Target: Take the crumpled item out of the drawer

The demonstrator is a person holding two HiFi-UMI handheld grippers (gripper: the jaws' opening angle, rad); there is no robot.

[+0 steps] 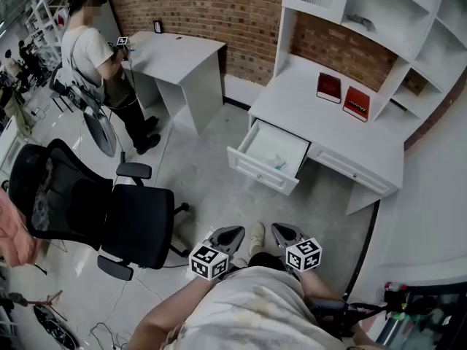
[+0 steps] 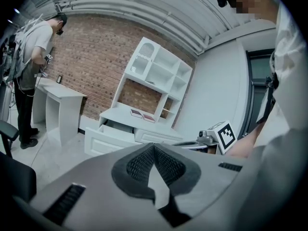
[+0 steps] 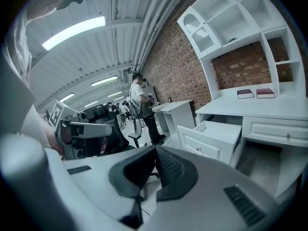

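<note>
Two grippers (image 1: 230, 233) (image 1: 284, 230), two desks (image 1: 175, 49) (image 1: 343, 133), two red books (image 1: 329, 87) (image 1: 357, 103) — one open drawer (image 1: 259, 172), one black office chair (image 1: 135, 228).

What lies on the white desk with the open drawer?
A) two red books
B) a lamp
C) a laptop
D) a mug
A: the head view shows two red books lying side by side on the desk, behind the open drawer.

Drawer (image 1: 257, 169): white, pulled open below the bench (image 1: 299, 97) ahead of you.
Crumpled item (image 1: 280, 161): small and pale, lying inside your drawer, near its front right.
</note>
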